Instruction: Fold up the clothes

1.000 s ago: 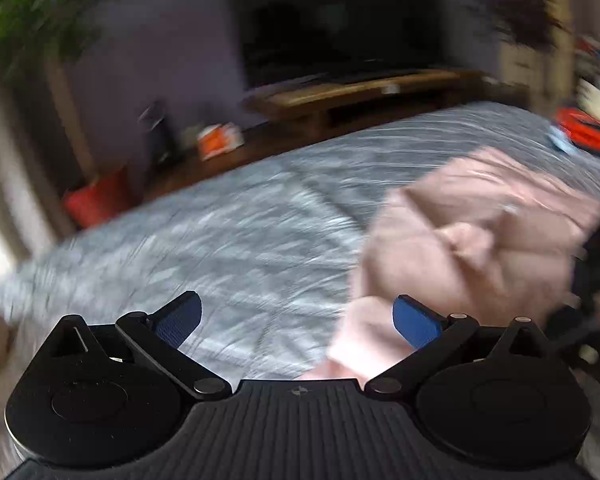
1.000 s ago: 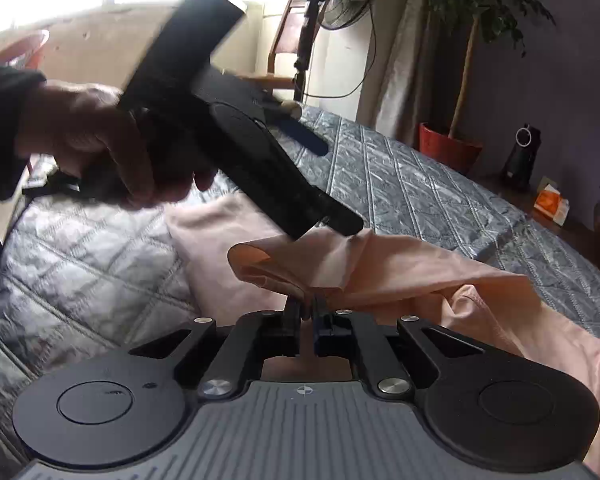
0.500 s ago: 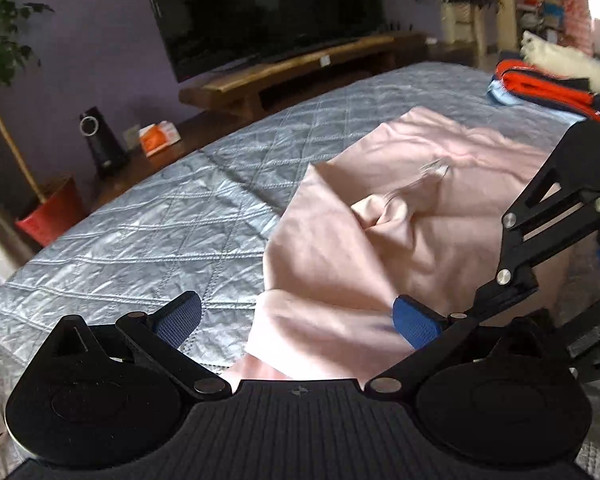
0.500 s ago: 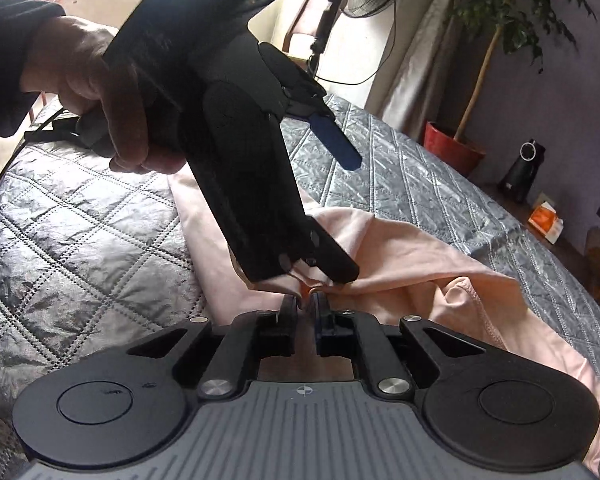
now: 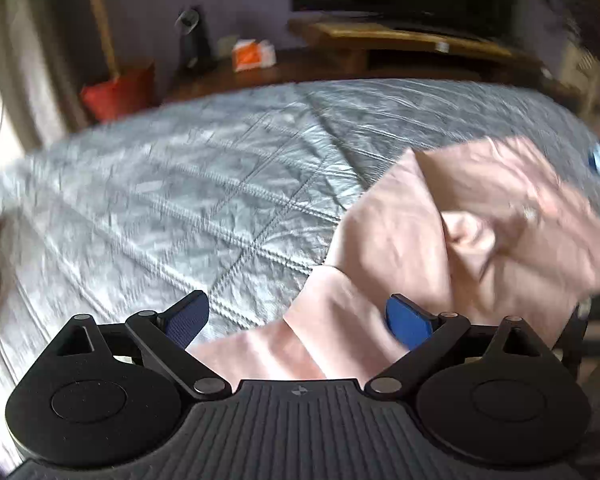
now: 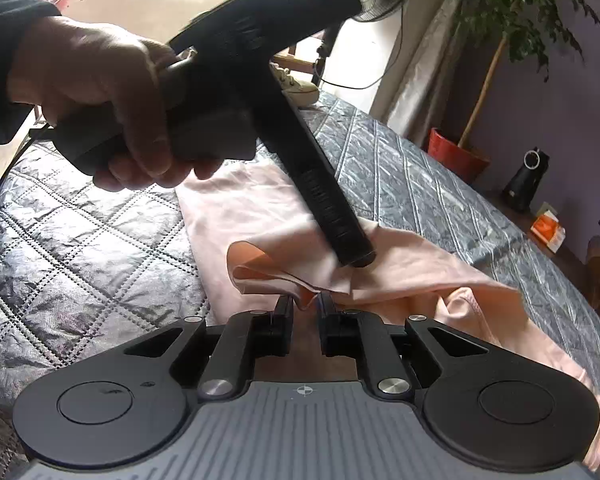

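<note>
Left tongs: spread wide, blue pads holding nothing, above the near edge of the pink garment. Right tongs: nearly closed, pinching a raised fold of the garment. The garment lies partly folded on the grey quilted bed. A hand holds the left tool over it.

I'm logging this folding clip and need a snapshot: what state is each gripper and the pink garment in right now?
left gripper: open, blue pads wide apart, holding nothing, pink cloth lying between them.
right gripper: shut on a fold of the pink garment.
pink garment: unfolded, rumpled, one edge lifted by the right gripper, the rest lying on the grey quilt.
</note>
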`<action>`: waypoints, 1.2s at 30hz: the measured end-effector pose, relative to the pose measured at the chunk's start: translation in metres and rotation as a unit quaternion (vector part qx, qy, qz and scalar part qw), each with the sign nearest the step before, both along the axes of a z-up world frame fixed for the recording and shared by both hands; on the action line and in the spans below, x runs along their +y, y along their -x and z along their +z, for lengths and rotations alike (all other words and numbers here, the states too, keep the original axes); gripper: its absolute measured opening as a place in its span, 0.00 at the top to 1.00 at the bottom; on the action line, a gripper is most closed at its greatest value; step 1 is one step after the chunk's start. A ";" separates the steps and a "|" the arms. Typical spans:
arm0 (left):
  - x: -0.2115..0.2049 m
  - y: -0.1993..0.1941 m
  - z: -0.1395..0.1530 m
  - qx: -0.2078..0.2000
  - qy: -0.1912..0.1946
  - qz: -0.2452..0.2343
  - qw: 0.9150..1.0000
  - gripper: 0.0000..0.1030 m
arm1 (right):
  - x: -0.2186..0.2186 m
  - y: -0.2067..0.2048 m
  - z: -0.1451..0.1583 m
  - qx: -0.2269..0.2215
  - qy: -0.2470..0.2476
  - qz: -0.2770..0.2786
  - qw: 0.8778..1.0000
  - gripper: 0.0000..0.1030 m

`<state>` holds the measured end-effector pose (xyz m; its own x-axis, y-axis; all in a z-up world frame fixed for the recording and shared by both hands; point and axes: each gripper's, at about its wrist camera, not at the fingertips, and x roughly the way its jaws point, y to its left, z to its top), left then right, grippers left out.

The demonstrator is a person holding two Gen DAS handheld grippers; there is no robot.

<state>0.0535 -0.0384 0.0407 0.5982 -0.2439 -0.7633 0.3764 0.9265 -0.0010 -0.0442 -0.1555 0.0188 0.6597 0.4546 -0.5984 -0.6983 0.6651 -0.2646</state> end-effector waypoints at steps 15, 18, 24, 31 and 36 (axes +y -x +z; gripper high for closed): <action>-0.015 0.001 -0.006 0.026 -0.059 0.069 0.996 0.17 | 0.009 0.009 -0.002 -0.026 0.047 0.015 0.998 0.87; 0.001 -0.006 -0.004 0.046 -0.016 0.094 0.994 0.30 | 0.007 0.009 -0.001 -0.026 0.044 0.011 0.999 0.87; 0.027 -0.012 0.000 0.064 0.043 0.141 0.987 0.60 | 0.000 0.003 0.002 -0.026 0.031 -0.008 0.999 0.87; 0.053 -0.019 -0.003 0.096 0.125 0.174 0.972 0.87 | 0.001 -0.003 0.005 -0.054 0.026 -0.014 0.998 0.54; 0.075 -0.027 -0.009 0.132 0.205 0.193 0.950 0.88 | 0.017 -0.007 0.000 -0.094 0.065 -0.016 0.993 0.52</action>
<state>0.0805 0.0369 0.0319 0.5039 -0.3541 -0.7879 -0.0554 0.8970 -0.4385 -0.0373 -0.1385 0.0186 0.7786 0.3588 -0.5147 -0.6072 0.6378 -0.4738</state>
